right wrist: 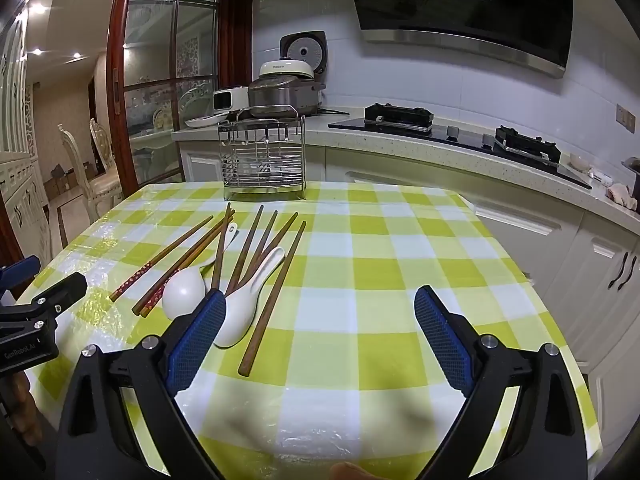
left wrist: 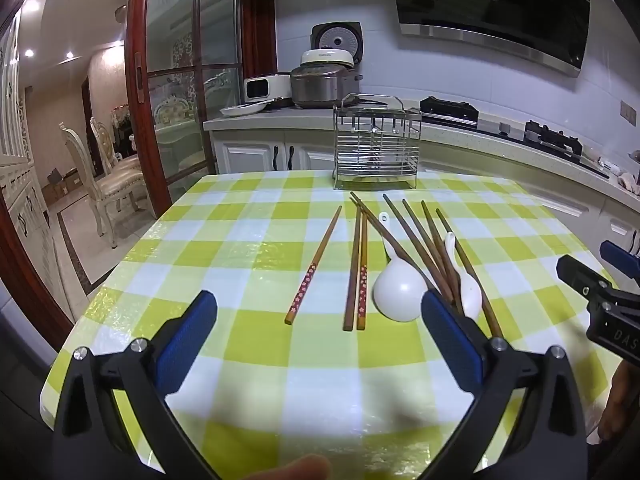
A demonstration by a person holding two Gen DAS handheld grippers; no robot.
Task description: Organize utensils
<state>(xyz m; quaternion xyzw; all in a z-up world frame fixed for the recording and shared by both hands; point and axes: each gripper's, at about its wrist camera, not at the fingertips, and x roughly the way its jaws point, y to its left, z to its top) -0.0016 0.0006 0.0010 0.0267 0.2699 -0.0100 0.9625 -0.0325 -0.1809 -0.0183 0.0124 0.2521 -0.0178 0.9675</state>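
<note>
Several wooden chopsticks and two white spoons lie on a green-and-white checked table (left wrist: 248, 216). One red-flowered chopstick (left wrist: 314, 266) lies alone, with a pair (left wrist: 358, 272) to its right. The large spoon (left wrist: 398, 292) and the small spoon (left wrist: 470, 288) lie among dark chopsticks (left wrist: 424, 240). A wire utensil rack (left wrist: 376, 148) stands at the table's far edge. My left gripper (left wrist: 318, 298) hovers open before the utensils. My right gripper (right wrist: 320, 294) is open over bare cloth, its left pad beside the small spoon (right wrist: 244, 304) and a dark chopstick (right wrist: 274, 300). Neither gripper holds anything.
Behind the rack (right wrist: 262, 160) runs a kitchen counter (right wrist: 400, 140) with cookers (right wrist: 284, 92) and a gas hob (right wrist: 400, 116). Dining chairs (left wrist: 108, 176) and a glass door (left wrist: 180, 80) stand to the left. The table drops off at its left and right edges.
</note>
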